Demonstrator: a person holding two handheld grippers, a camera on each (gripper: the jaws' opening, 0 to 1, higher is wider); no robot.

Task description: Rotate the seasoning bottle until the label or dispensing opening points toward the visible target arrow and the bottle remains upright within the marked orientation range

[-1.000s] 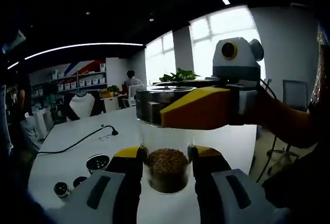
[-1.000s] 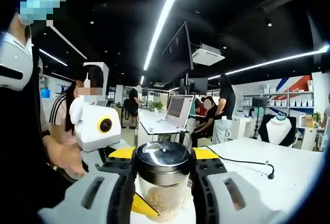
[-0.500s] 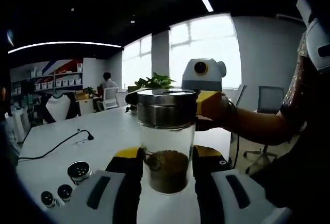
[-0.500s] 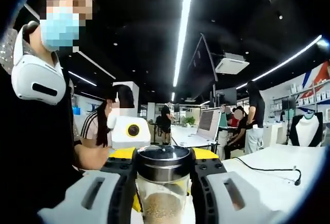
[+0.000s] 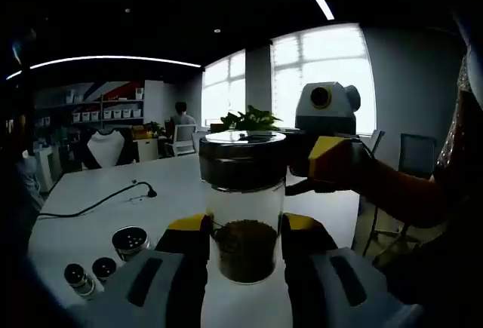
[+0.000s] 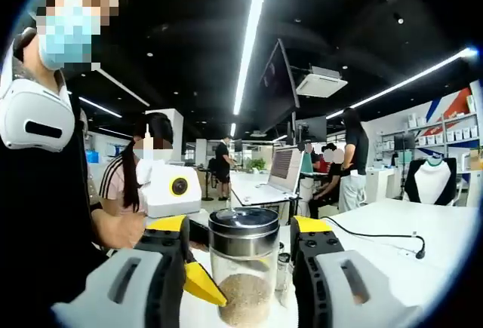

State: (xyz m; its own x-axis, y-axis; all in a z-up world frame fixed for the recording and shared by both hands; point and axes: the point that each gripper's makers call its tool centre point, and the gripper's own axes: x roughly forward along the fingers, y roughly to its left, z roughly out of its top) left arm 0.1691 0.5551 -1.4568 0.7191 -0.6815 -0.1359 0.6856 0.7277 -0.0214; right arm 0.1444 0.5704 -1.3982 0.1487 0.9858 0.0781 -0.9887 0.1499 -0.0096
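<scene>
While seen from the left gripper view, left gripper (image 5: 244, 230) clamped on the lower glass of the seasoning bottle (image 5: 242, 200), upright over the white table (image 5: 98, 222); right gripper (image 5: 332, 158) just beside its steel lid. In the right gripper view, right gripper (image 6: 246, 241) spread wide, clear of the seasoning bottle (image 6: 243, 271) standing between; left gripper's yellow tip (image 6: 201, 286) against the glass

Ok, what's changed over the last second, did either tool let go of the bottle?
The right tool has opened: its jaws, pressed on the lid before, now stand clear of it on both sides, and in the left gripper view it has backed off to the right. The left tool stays clamped on the glass of the seasoning bottle, which is upright as before.
</scene>
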